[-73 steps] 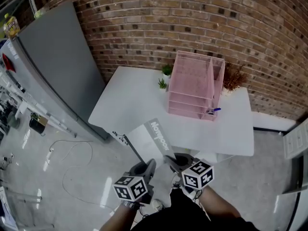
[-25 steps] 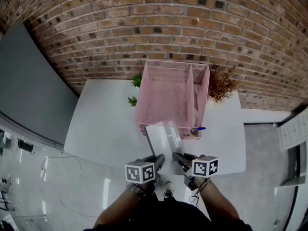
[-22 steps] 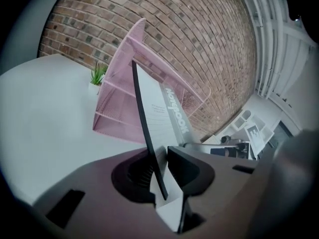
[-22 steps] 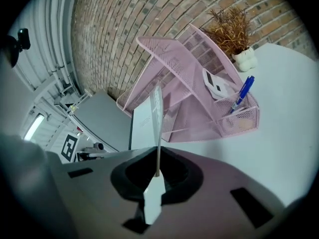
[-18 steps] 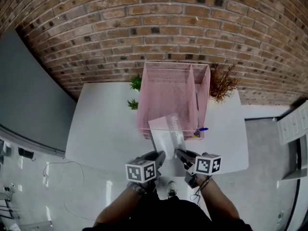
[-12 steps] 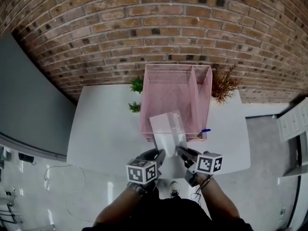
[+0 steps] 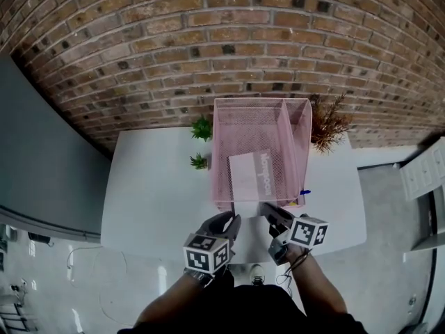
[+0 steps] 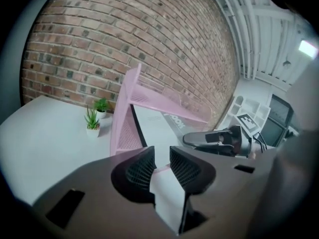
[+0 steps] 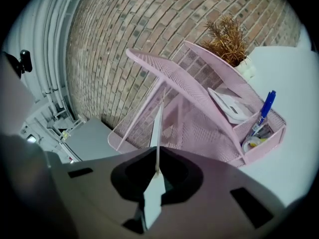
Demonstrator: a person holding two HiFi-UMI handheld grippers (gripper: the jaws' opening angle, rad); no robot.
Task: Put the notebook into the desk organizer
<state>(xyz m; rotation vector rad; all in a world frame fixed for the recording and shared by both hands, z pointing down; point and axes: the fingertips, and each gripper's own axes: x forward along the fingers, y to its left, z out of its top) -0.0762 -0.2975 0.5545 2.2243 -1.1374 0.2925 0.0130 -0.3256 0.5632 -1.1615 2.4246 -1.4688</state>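
Observation:
The pink mesh desk organizer (image 7: 292, 117) stands at the back of the white table (image 7: 160, 186). The white notebook (image 7: 250, 176) lies slanted inside its wide compartment, with the near edge sticking out at the front. My right gripper (image 7: 268, 211) is shut on that edge; in the right gripper view the notebook (image 9: 157, 128) runs edge-on from the gripper (image 9: 157, 171) into the organizer (image 9: 199, 83). My left gripper (image 7: 233, 221) holds the near left corner. In the left gripper view the white corner fills the narrow gap of the left gripper (image 8: 162, 168), and the notebook (image 8: 154, 128) reaches into the organizer (image 8: 124, 113).
Two small green plants (image 7: 201, 127) (image 7: 199, 161) stand left of the organizer and a dried brown plant (image 7: 327, 124) stands right of it. A blue pen (image 9: 264, 111) and papers (image 9: 229, 106) sit in the narrow side compartment. A brick wall is behind; a grey panel (image 7: 42, 152) stands at left.
Both grippers have carried the notebook forward from over the table's front edge into the organizer's wide compartment. It now lies flatter and deeper inside.

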